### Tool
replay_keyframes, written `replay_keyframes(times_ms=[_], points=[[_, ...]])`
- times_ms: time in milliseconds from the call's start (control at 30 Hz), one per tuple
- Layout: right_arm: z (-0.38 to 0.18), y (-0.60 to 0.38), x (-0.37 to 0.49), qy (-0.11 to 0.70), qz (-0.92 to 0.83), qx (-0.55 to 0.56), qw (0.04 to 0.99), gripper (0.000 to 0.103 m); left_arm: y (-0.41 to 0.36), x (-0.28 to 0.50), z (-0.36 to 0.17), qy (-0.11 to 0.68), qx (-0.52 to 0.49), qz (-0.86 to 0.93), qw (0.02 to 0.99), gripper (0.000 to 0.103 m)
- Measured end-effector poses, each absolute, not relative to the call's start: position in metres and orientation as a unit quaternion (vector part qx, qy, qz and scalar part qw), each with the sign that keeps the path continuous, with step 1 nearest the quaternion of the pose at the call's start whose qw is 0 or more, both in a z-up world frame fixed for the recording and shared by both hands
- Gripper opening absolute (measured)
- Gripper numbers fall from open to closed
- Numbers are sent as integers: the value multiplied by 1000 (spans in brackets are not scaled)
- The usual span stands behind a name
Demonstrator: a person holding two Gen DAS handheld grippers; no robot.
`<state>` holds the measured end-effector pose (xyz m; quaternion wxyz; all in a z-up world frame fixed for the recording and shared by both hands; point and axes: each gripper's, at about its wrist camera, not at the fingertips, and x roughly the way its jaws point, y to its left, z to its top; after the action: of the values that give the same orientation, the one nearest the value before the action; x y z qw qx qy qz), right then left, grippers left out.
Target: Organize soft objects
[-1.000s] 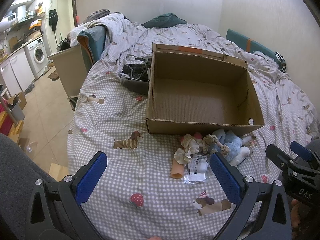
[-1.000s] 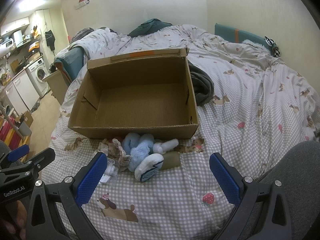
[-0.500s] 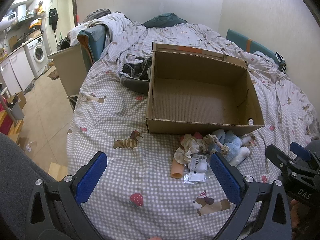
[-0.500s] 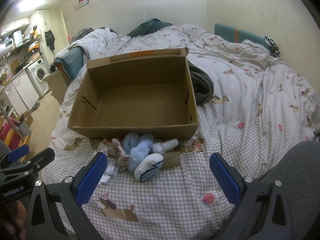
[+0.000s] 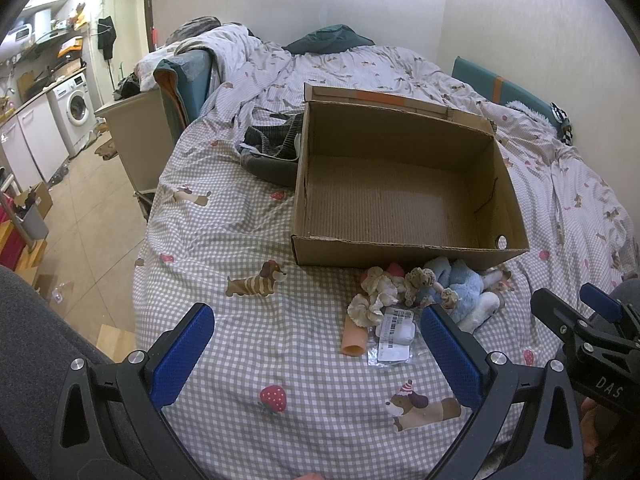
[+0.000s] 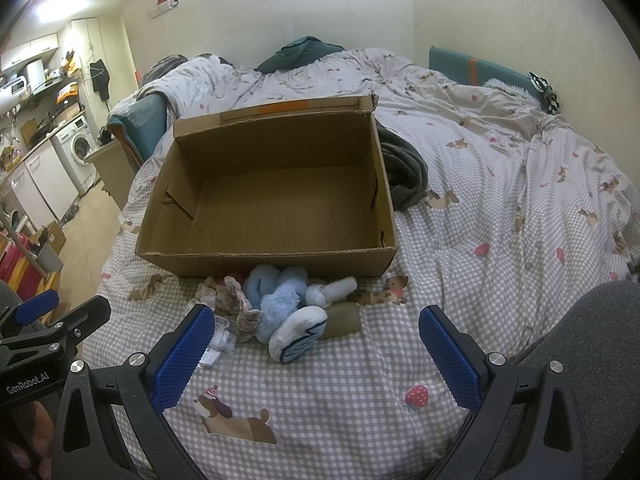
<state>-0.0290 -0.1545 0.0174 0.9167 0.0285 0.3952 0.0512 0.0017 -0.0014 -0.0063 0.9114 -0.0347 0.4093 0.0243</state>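
Note:
An empty open cardboard box (image 5: 400, 200) (image 6: 272, 208) sits on the checked bed cover. In front of it lies a pile of soft things: a blue plush toy (image 5: 464, 288) (image 6: 276, 300), beige frilly cloth pieces (image 5: 376, 296) (image 6: 236, 304), a white-and-blue slipper (image 6: 298, 334), an olive roll (image 6: 342, 320), a peach tube (image 5: 354, 338) and a clear packet with a label (image 5: 394, 338). My left gripper (image 5: 316, 354) is open and empty, just short of the pile. My right gripper (image 6: 312, 356) is open and empty, also just short of the pile.
A dark grey garment (image 5: 272, 152) (image 6: 404, 172) lies beside the box. Rumpled bedding and a teal cushion (image 6: 476, 68) lie behind. The bed edge drops to the floor on the left (image 5: 100, 216), where a washing machine (image 5: 76, 110) stands.

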Motion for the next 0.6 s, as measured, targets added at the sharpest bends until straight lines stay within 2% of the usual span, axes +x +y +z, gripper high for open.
replay_keyframes(times_ms=[600], points=[[17, -155, -29, 396, 51, 29, 917, 103, -2, 2, -7, 410, -34, 25, 911, 103]])
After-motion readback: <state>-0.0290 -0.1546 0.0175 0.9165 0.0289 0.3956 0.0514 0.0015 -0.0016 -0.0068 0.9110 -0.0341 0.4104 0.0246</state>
